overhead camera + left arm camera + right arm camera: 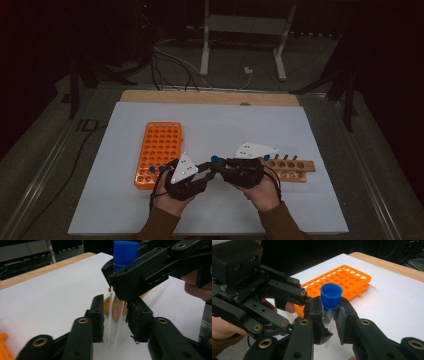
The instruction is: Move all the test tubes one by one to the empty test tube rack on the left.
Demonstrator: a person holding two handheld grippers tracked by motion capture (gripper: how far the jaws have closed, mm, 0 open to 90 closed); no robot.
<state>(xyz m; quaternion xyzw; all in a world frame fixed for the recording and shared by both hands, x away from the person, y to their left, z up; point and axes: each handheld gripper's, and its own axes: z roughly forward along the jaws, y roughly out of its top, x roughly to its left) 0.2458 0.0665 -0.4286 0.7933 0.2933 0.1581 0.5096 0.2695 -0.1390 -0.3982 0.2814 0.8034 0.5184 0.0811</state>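
Observation:
A clear test tube (115, 335) with a blue cap (331, 296) hangs upright above the white sheet, between the two hands. My right gripper (329, 312) is shut on it just under the cap. My left gripper (116, 322) comes in from the other side, its jaws set around the lower part of the tube with a thin gap on each side. In the high view the two grippers meet at the blue cap (215, 159), the left gripper (209, 172) below and left of it and the right gripper (222, 165) beside it.
An orange tube rack (159, 152) lies left of the hands, with two blue-capped tubes (156, 169) at its near end. A wooden rack (295, 170) lies right of them, behind the right hand. The white sheet (215, 125) covers the table.

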